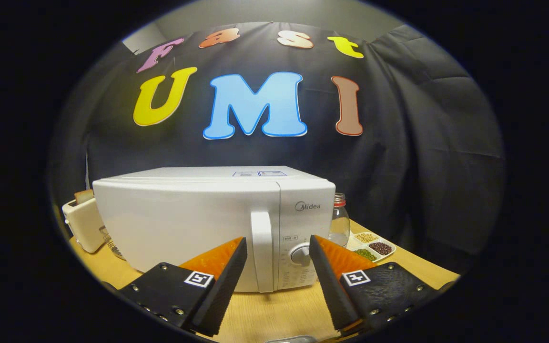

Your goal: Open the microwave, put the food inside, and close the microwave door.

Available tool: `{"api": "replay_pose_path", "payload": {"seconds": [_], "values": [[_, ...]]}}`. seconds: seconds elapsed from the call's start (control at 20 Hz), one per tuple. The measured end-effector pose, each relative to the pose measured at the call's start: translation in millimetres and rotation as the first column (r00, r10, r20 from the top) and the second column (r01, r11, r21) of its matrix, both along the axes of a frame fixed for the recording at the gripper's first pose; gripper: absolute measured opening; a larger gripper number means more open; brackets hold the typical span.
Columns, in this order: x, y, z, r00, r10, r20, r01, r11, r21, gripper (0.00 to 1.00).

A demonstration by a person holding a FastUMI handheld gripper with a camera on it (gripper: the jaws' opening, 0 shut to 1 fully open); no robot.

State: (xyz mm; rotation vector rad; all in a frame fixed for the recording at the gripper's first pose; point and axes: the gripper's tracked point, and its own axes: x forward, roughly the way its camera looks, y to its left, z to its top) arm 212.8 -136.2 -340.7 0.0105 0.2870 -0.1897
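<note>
Microwave (193, 224) sits shut on the table (274, 309) just ahead of the wide-open, empty gripper (278, 247), whose fingers frame the door handle (262, 250), so opening looks like the step in hand: advance, clamp the handle, pull.

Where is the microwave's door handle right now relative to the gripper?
The door handle stands upright on the shut microwave, just ahead of the open gripper, lined up with the gap between its fingers.

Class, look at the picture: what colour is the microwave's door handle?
White, like the microwave itself; the handle shows in the gripper view, just beyond the open tool.
</note>
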Motion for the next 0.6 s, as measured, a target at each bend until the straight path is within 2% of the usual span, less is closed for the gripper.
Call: {"api": "replay_pose_path", "payload": {"seconds": [0.05, 0.2, 0.25, 0.3, 0.4, 0.5, 0.6], "values": [[4, 1, -7, 1.000, 0.006, 0.004, -0.006, 1.000, -0.005, 0.81], [16, 9, -17, 0.999, 0.047, 0.013, -0.047, 0.999, -0.006, 0.64], [17, 13, -17, 0.998, 0.059, 0.022, -0.059, 0.998, -0.003, 0.50], [18, 13, -16, 0.997, 0.066, 0.027, -0.066, 0.998, -0.001, 0.41], [17, 12, -16, 0.998, 0.057, 0.029, -0.057, 0.998, 0.006, 0.31], [18, 12, -15, 0.998, 0.052, 0.025, -0.053, 0.998, 0.028, 0.28], [17, 14, -17, 0.998, 0.060, 0.029, -0.061, 0.997, 0.041, 0.18]]}}
